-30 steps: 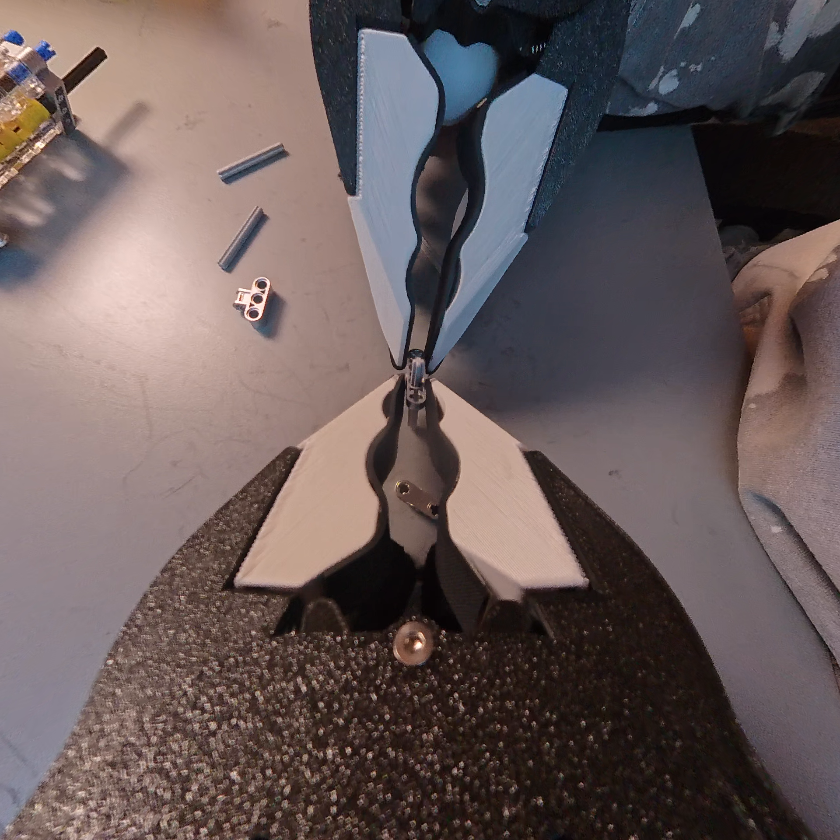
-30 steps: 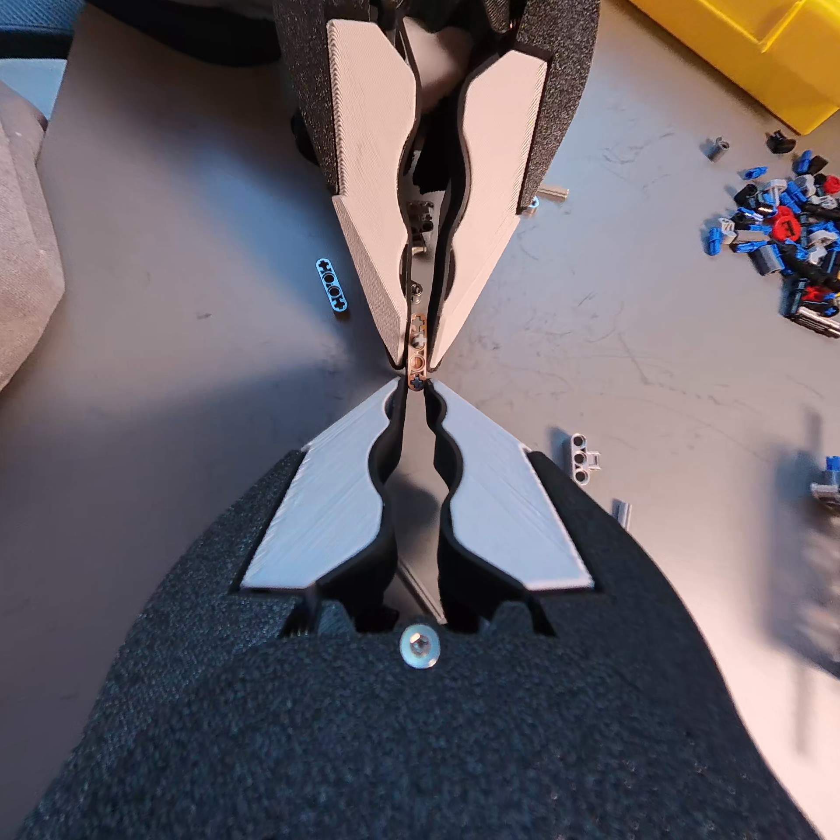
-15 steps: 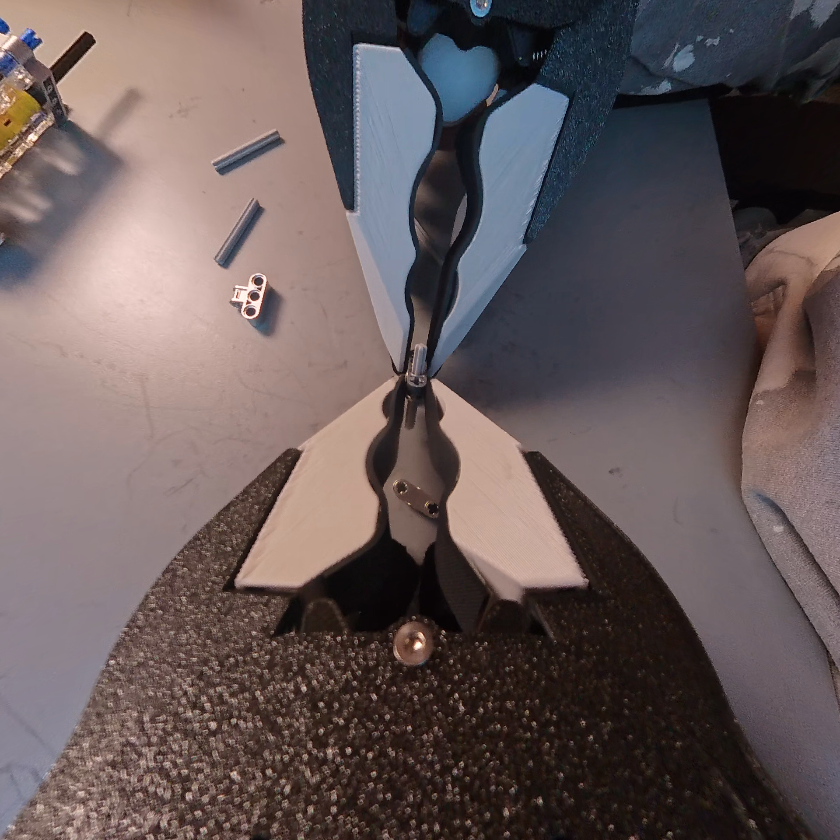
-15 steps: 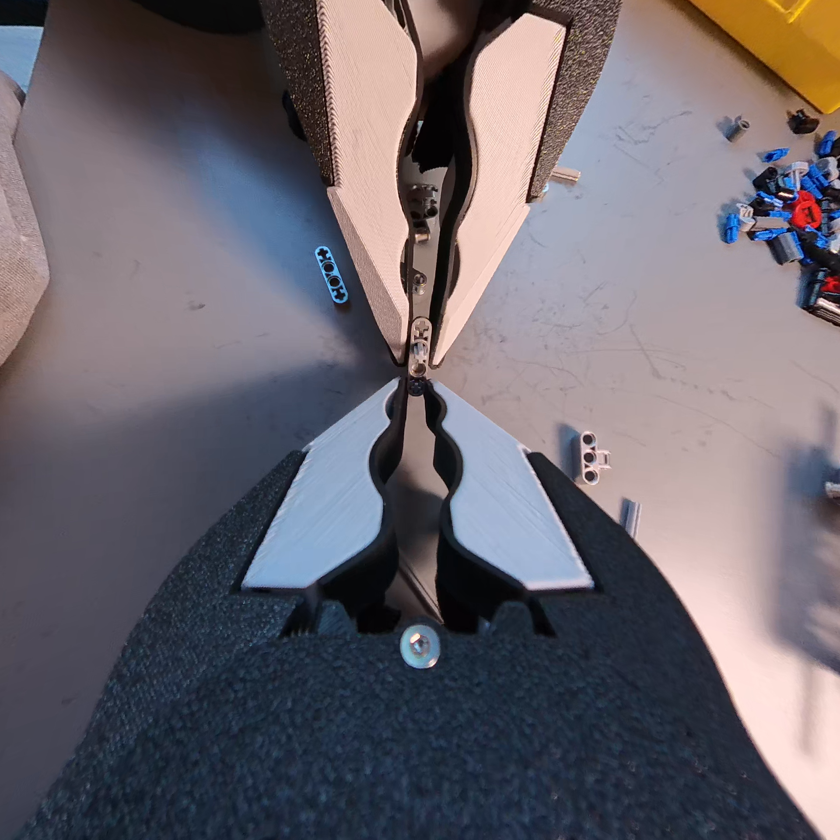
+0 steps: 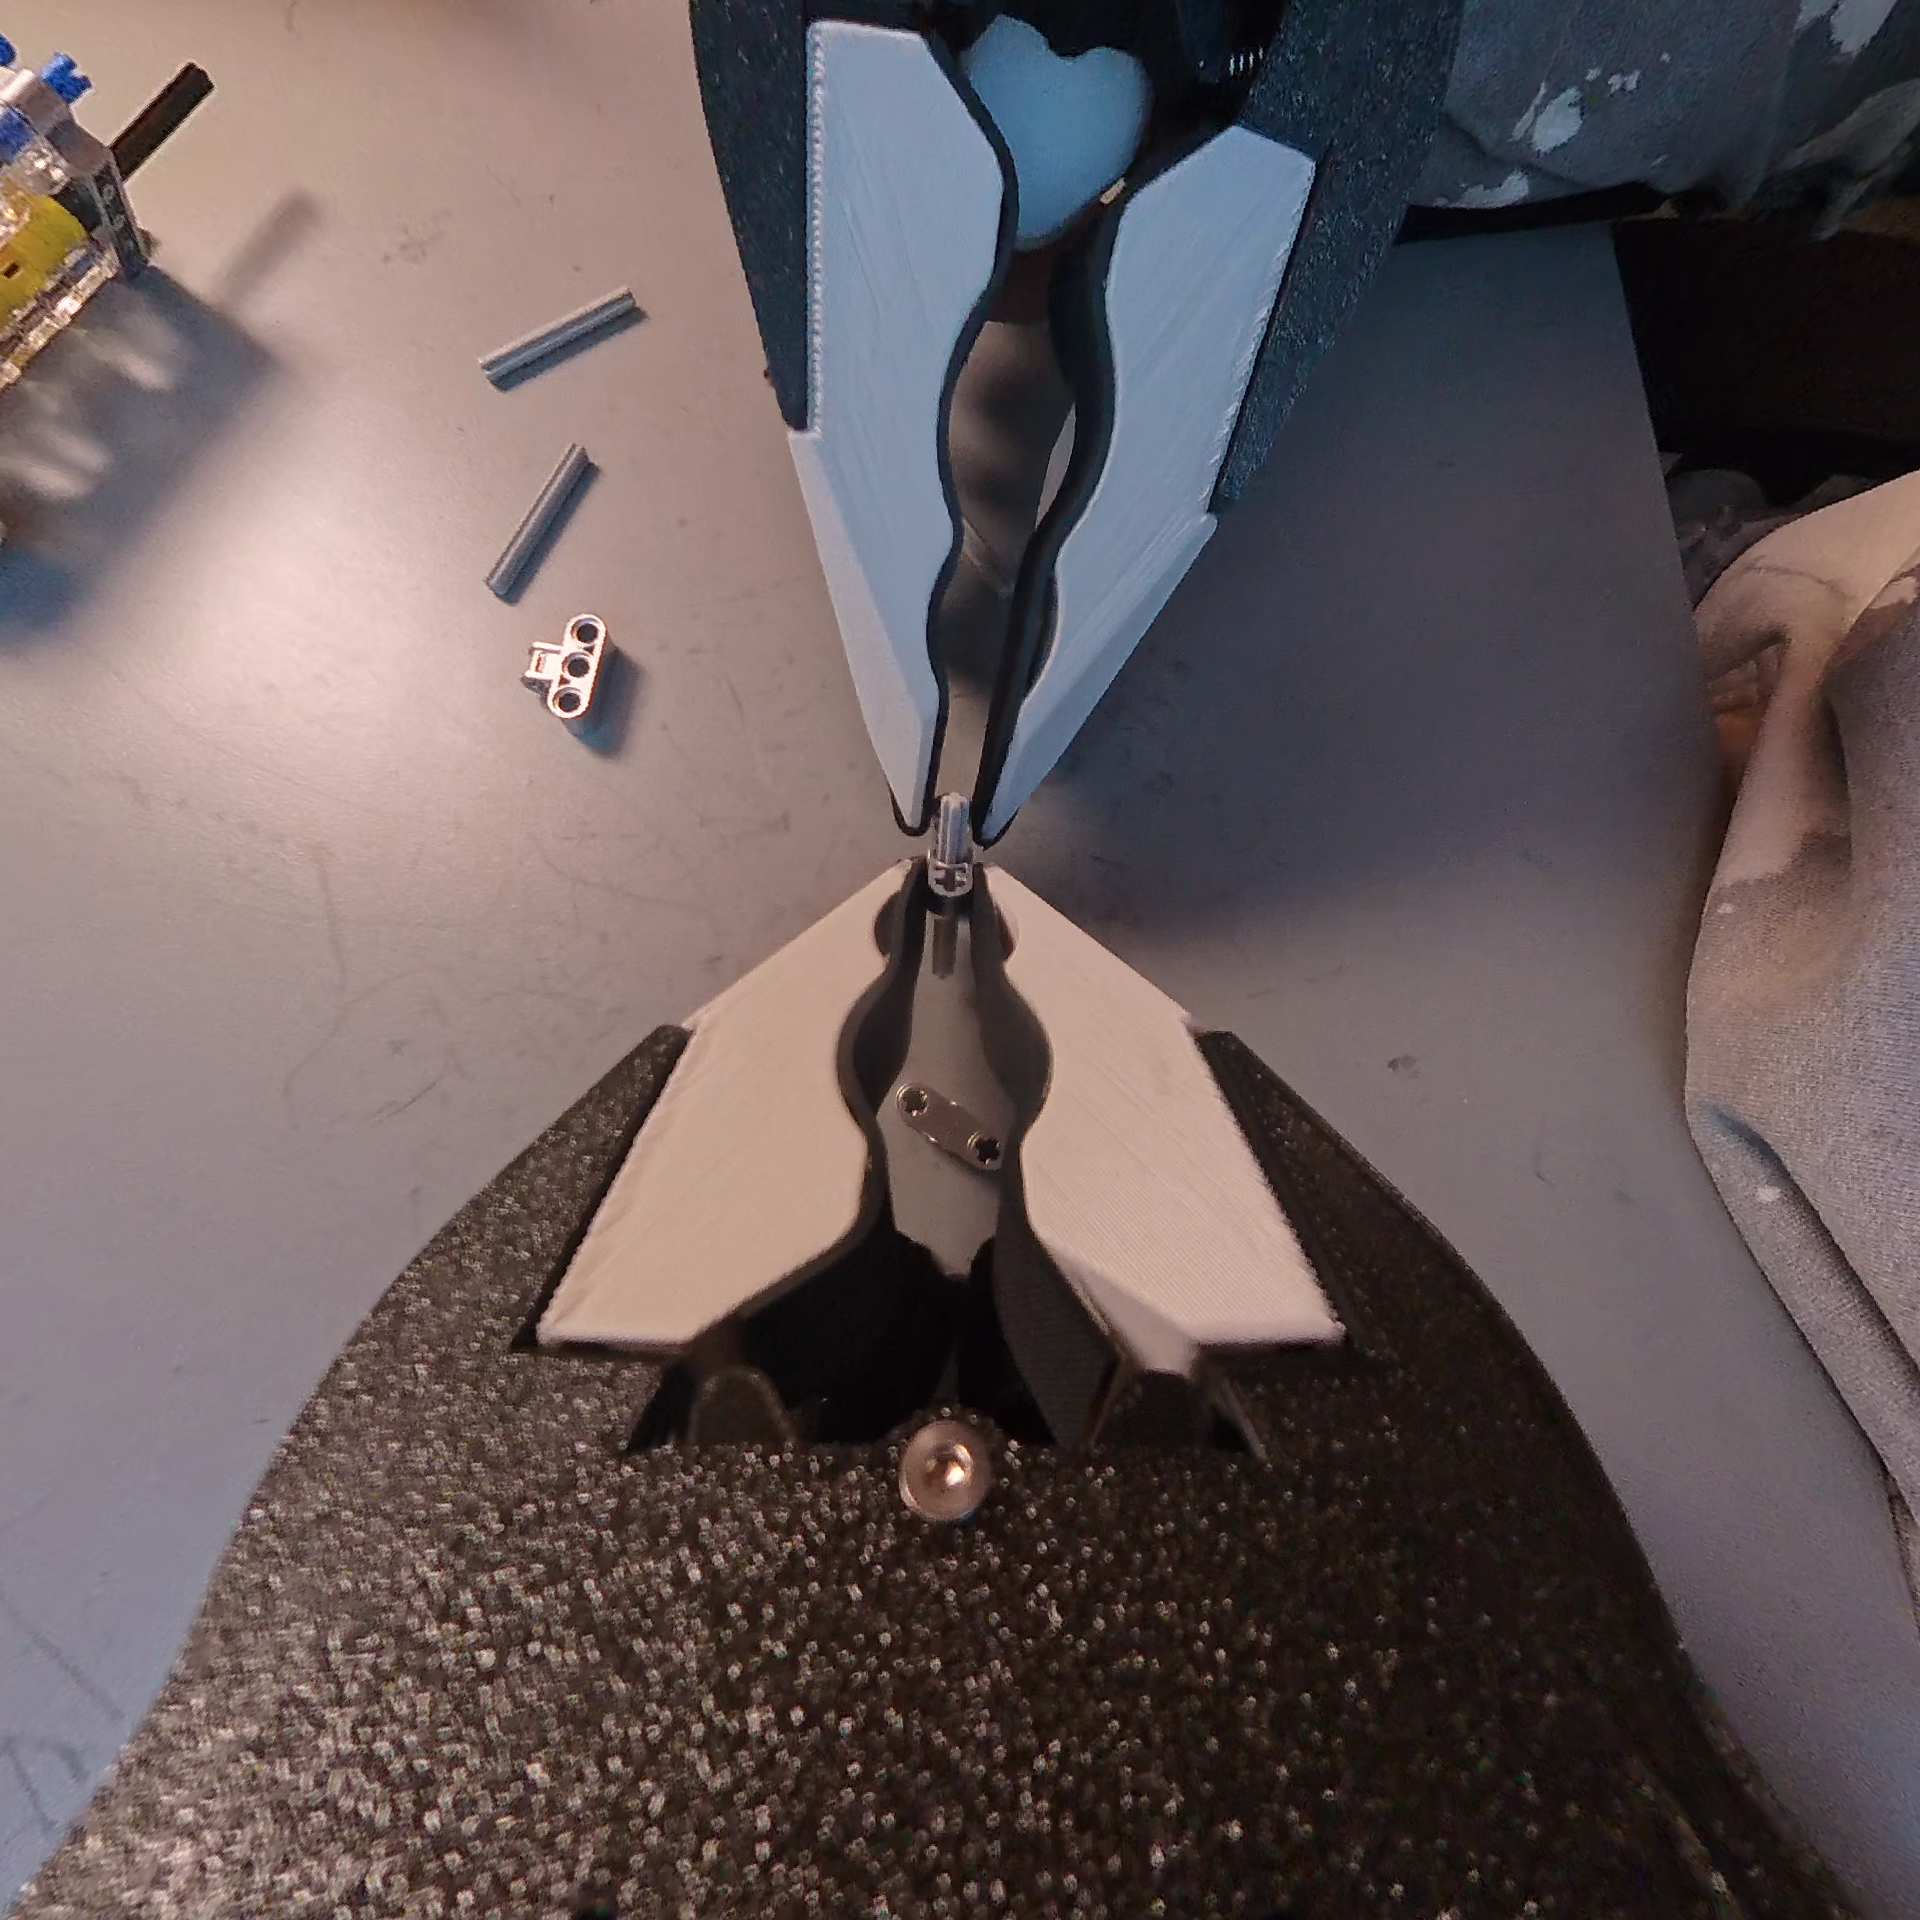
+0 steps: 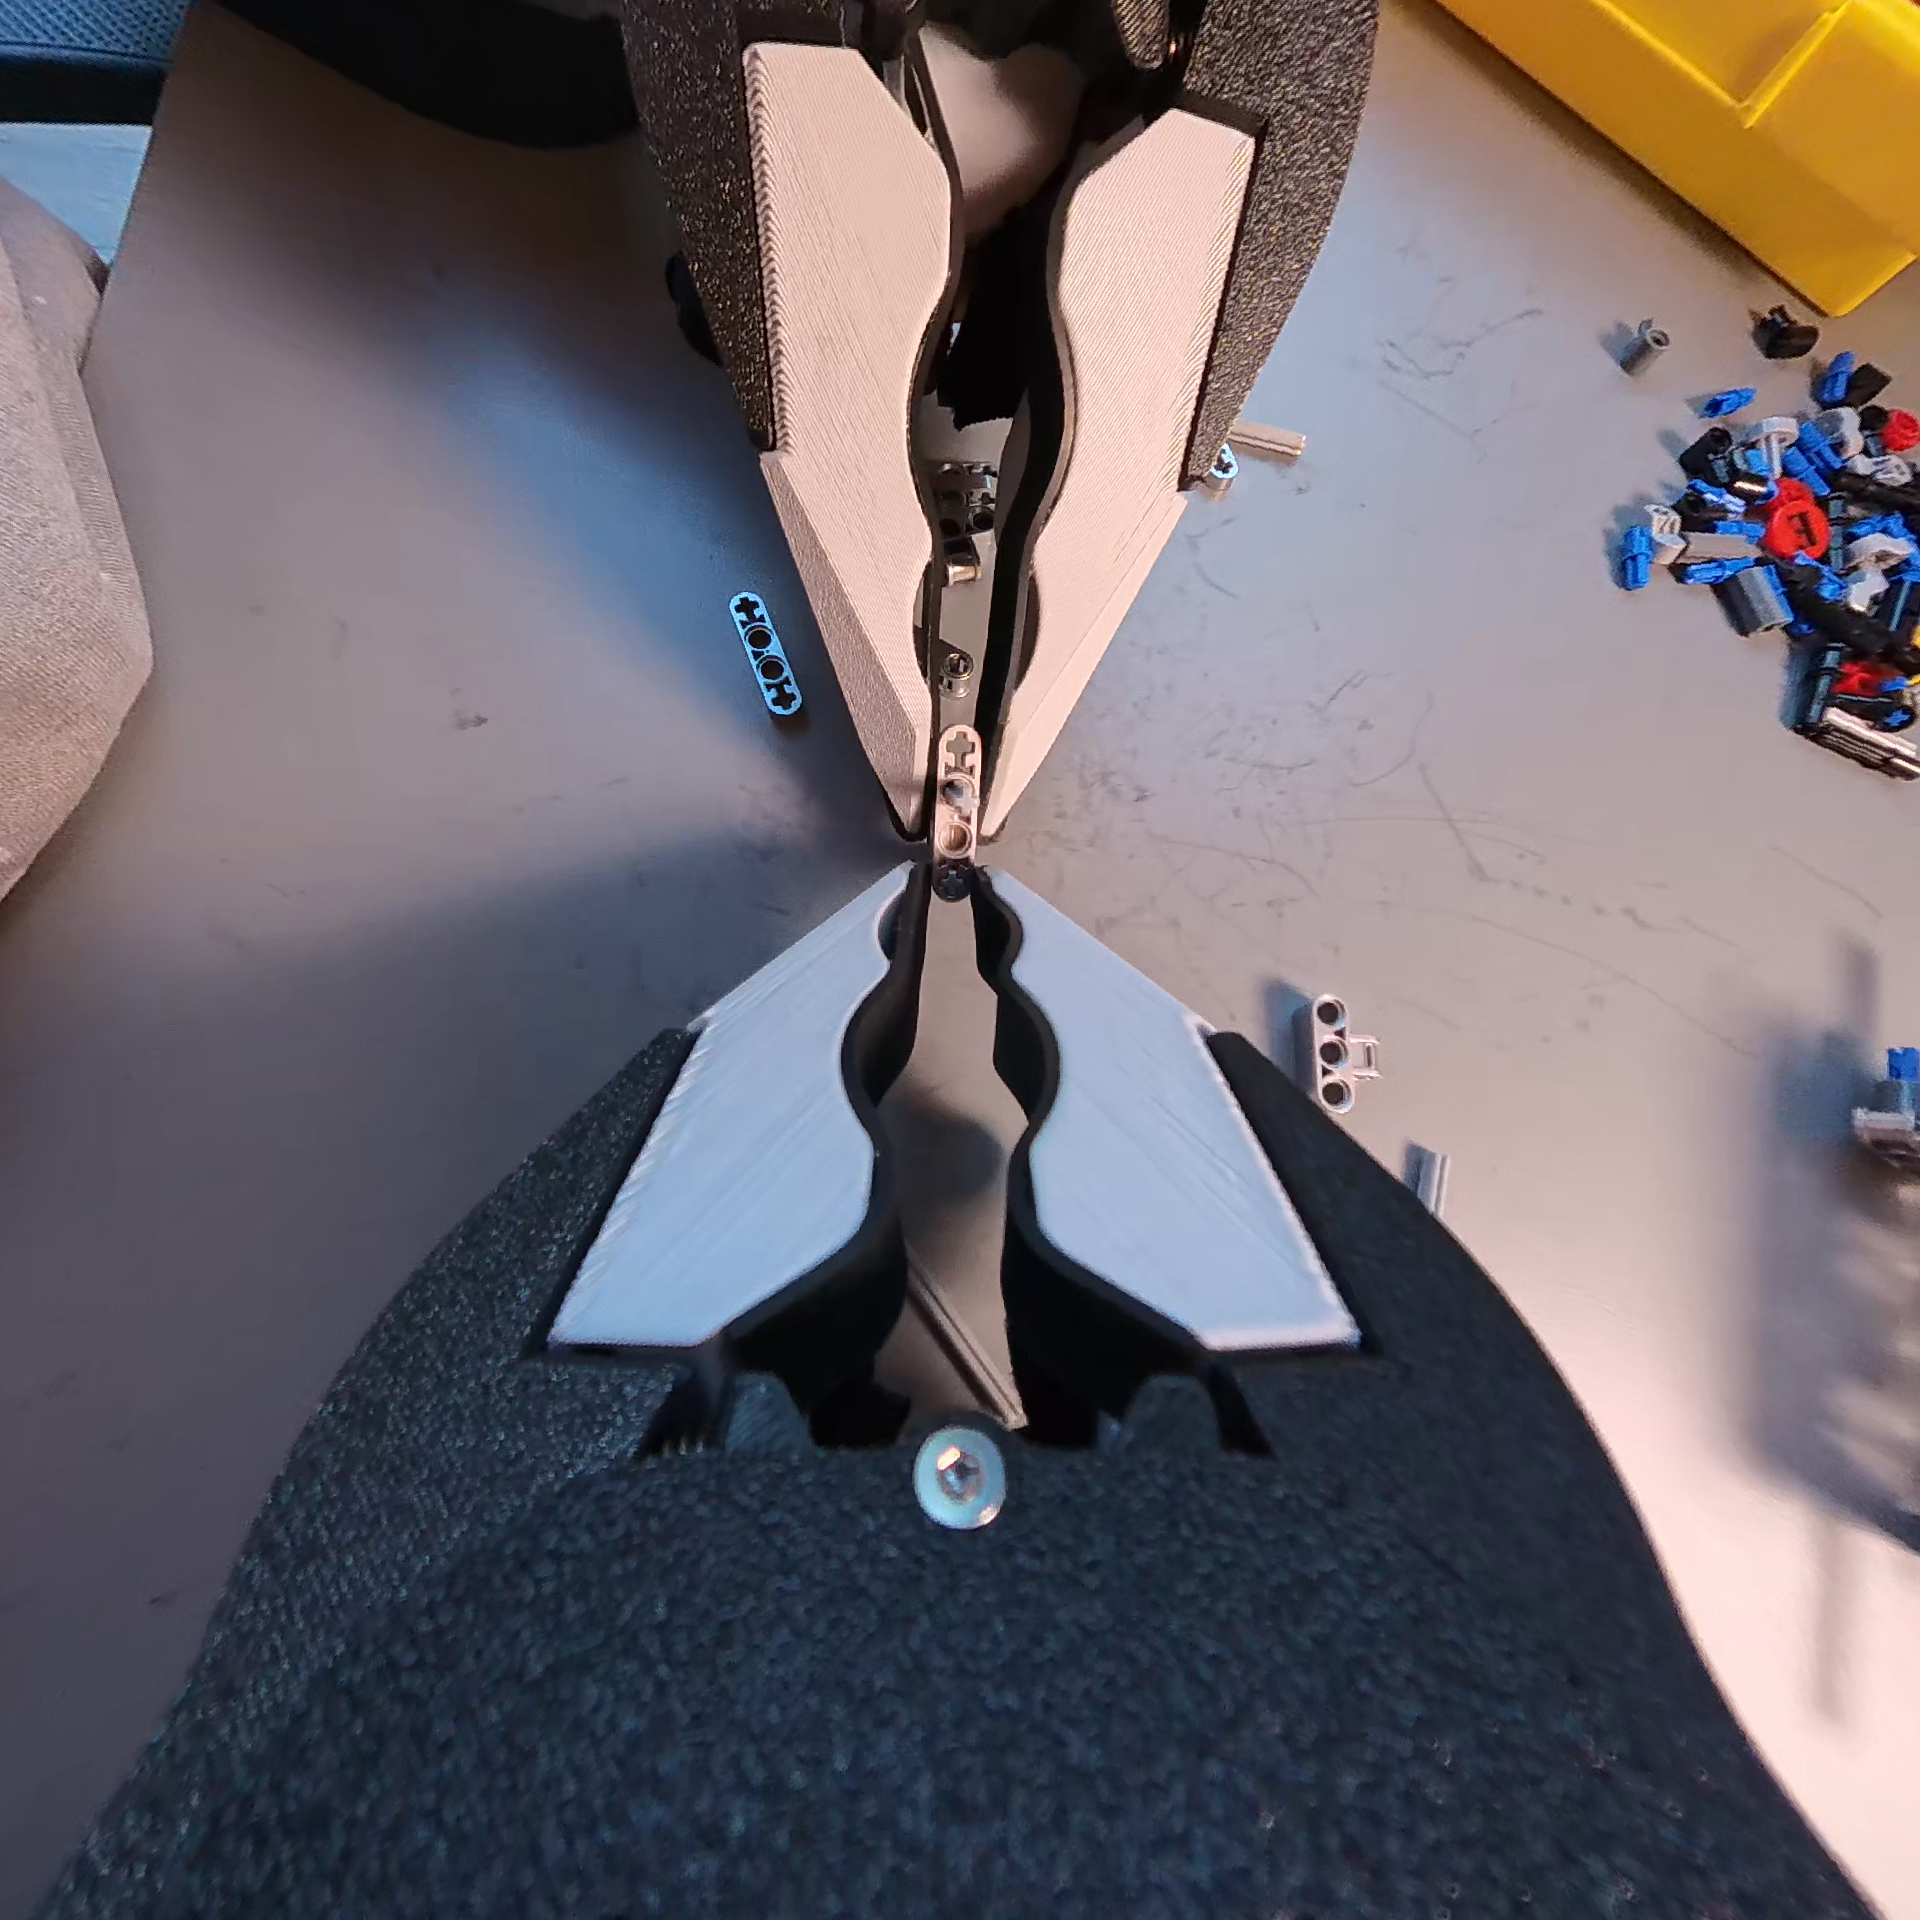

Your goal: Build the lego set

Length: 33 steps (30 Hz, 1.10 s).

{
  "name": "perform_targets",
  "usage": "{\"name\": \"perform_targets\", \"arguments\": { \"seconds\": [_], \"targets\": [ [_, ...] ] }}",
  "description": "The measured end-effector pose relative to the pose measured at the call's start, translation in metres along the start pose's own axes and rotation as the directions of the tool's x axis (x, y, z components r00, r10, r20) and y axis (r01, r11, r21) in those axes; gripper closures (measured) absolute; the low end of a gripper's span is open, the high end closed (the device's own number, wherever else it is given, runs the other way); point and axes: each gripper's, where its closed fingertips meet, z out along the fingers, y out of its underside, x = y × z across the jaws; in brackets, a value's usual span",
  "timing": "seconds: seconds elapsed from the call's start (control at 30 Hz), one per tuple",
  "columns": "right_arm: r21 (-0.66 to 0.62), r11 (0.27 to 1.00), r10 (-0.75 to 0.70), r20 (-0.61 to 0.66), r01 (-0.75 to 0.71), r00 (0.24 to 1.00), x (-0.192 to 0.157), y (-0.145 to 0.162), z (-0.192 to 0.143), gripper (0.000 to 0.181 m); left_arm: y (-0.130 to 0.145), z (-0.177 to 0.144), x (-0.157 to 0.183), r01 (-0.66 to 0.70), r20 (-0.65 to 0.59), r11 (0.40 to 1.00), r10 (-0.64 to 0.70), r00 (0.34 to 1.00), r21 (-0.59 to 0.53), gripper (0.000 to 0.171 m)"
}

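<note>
Left gripper (image 5: 948, 891) is closed. In the right wrist view its tips pinch a thin grey three-hole beam (image 6: 957, 792), which lies along the slot between the fingers with its near end sticking just past the tips. Right gripper (image 6: 951, 883) is also closed, on a small piece (image 5: 953, 818) at its very tips. The piece is too small and shaded to name; it could be a pin or a stub. The two grippers point straight at each other, tip to tip, just above the table (image 5: 312, 1039). The small piece touches the end of the beam. Whether it sits inside the end hole or only against it, I cannot tell.

Around, left wrist view, left to right:
- A yellow-and-clear block build (image 5: 47, 239) at the far left edge.
- Two grey axles (image 5: 559, 338), apart from each other.
- A grey connector (image 5: 574, 681) near the axles.
- A flat link (image 5: 951, 1127) on the table under the left gripper's fingers.
- Stained cloth (image 5: 1818, 987) at the right edge.

Around, right wrist view, left to right:
- A spare beam (image 6: 767, 652) lying flat beside the left gripper.
- A few loose grey bits under that gripper.
- A pile (image 6: 1797, 540) of blue, red and black parts.
- A yellow bin (image 6: 1714, 135) at the top right.

All the loose parts lie apart from the meeting tips, and nothing sits between the tips except the held pieces.
</note>
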Motion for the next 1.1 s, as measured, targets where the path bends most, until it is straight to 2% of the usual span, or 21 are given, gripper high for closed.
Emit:
{"name": "perform_targets", "arguments": {
  "seconds": [0.4, 0.5, 0.57, 0.67, 0.73, 0.8, 0.9, 1.0, 1.1],
  "targets": [
    [-0.023, 0.999, -0.028, -0.012, 0.028, 1.000, -0.001, -0.001, 0.003, 0.176, 0.001, -0.001, 0.000, 0.004, 0.003, 0.999, -0.004, 1.000, -0.031, 0.166],
    [-0.081, 0.994, -0.071, -0.010, 0.070, 0.997, -0.005, 0.007, 0.010, 0.177, 0.006, 0.003, 0.002, -0.015, 0.007, 0.998, 0.016, 1.000, -0.067, 0.166],
    [-0.034, 0.998, -0.063, -0.044, 0.061, 0.997, -0.001, 0.000, 0.008, 0.177, 0.002, -0.003, 0.000, -0.012, 0.011, 0.999, 0.012, 1.000, -0.040, 0.166],
    [0.006, 1.000, -0.019, -0.021, 0.019, 1.000, 0.001, -0.006, 0.003, 0.177, -0.004, -0.008, -0.001, 0.029, -0.007, 0.999, -0.029, 1.000, 0.021, 0.166],
    [0.068, 0.997, 0.033, -0.029, -0.031, 0.999, 0.006, -0.013, -0.003, 0.176, -0.013, -0.015, -0.005, 0.122, -0.054, 0.986, -0.116, 0.992, 0.115, 0.165],
    [0.185, 0.977, 0.109, -0.008, -0.106, 0.994, 0.011, -0.028, -0.014, 0.175, -0.028, -0.028, -0.007, 0.252, -0.158, 0.940, -0.220, 0.963, 0.230, 0.165],
    [0.344, 0.918, 0.196, 0.041, -0.198, 0.980, 0.020, -0.050, -0.032, 0.175, -0.046, -0.047, -0.009, 0.399, -0.307, 0.847, -0.299, 0.904, 0.352, 0.165],
    [0.419, 0.863, 0.259, 0.114, -0.283, 0.959, 0.021, -0.059, -0.039, 0.175, -0.051, -0.053, -0.008, 0.487, -0.406, 0.790, -0.333, 0.851, 0.373, 0.165],
    [0.431, 0.838, 0.293, 0.163, -0.335, 0.942, 0.022, -0.060, -0.042, 0.176, -0.050, -0.052, -0.006, 0.475, -0.401, 0.800, -0.324, 0.857, 0.367, 0.165]
  ]
}}
